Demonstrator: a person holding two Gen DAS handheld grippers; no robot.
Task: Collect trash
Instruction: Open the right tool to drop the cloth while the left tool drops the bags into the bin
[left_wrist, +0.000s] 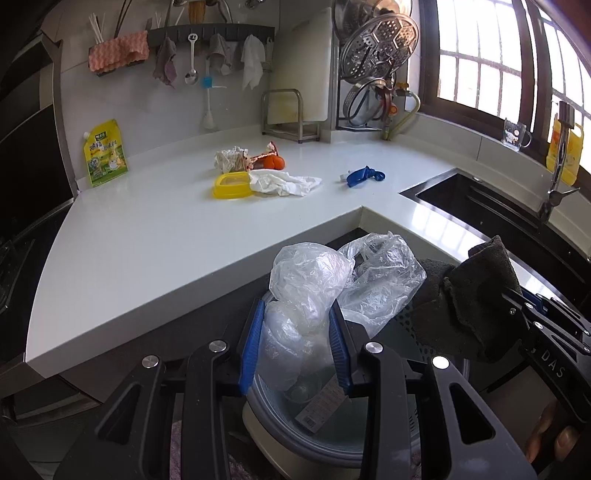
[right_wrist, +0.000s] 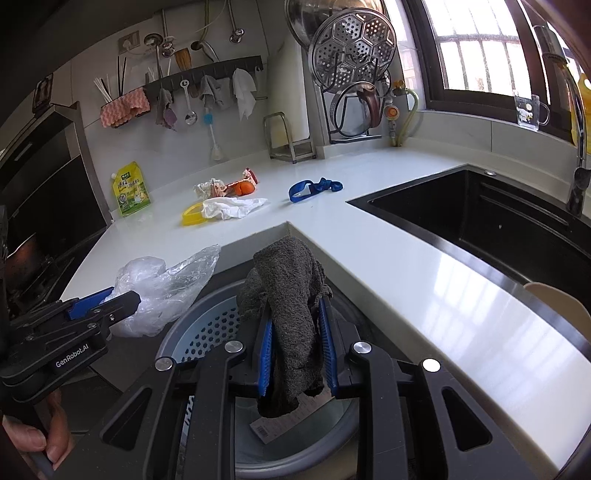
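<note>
The left gripper (left_wrist: 295, 332) is clamping a clear bag (left_wrist: 314, 280) over the bin (left_wrist: 332, 435). The right gripper (right_wrist: 295, 350) is clamping a grey rag (right_wrist: 288, 295) above the same bin. More trash (left_wrist: 273, 181) is lying on the table (left_wrist: 147, 229).

A: Daylight pours in through the window (left_wrist: 517, 55) at upper right — its panes are blown out to near white.

B: And the white surface (right_wrist: 424, 273) throws back a soft glare beside the sink (right_wrist: 480, 221).

A: The left edge falls into deep shadow. Straight lines bow strongly toward the corners — fisheye warp.

B: Focus is sharp in the middle; the window bars look hazy.
</note>
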